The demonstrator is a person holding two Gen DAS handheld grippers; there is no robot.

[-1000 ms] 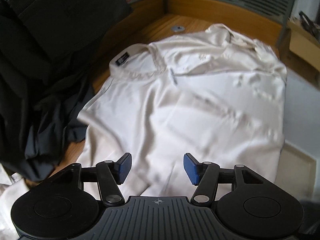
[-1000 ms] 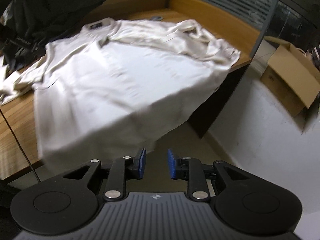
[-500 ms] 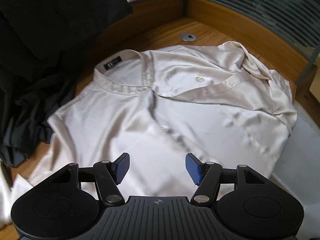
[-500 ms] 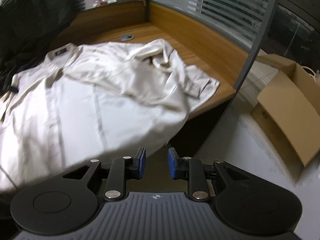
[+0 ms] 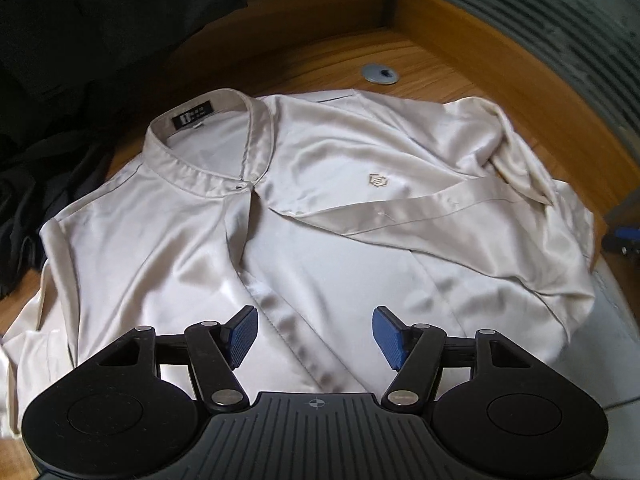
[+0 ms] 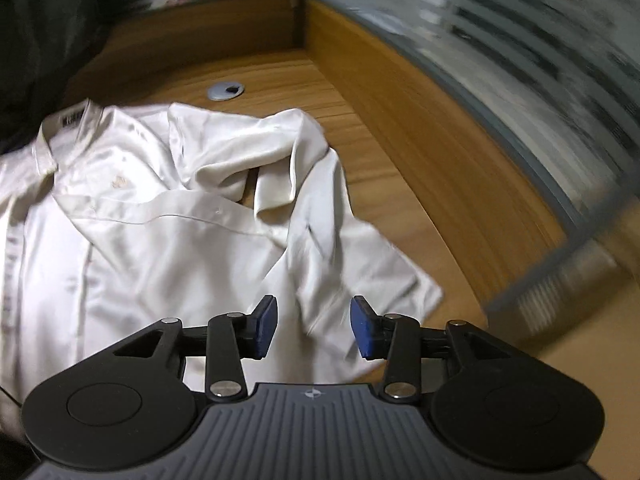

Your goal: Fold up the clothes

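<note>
A cream satin shirt [image 5: 328, 240] lies front up on the wooden desk [image 5: 432, 68], its collar [image 5: 208, 148] with a black label at the far left. Its right sleeve [image 6: 320, 216] is crumpled and folded across the chest. My left gripper [image 5: 314, 334] hovers open over the shirt's lower button placket, nothing between its blue pads. In the right wrist view my right gripper [image 6: 313, 328] is open above the sleeve cuff [image 6: 384, 280] near the shirt's right edge, holding nothing.
Dark garments [image 5: 72, 60] are piled at the desk's left and back. A grey cable grommet [image 5: 380, 73] sits in the desk behind the shirt. A wooden partition with slatted glass [image 6: 500, 80] curves along the right. The desk's edge drops off at the right.
Both grippers moved in over the shirt. The right gripper opened wider and swung from the desk's edge to above the sleeve. The left came closer to the placket.
</note>
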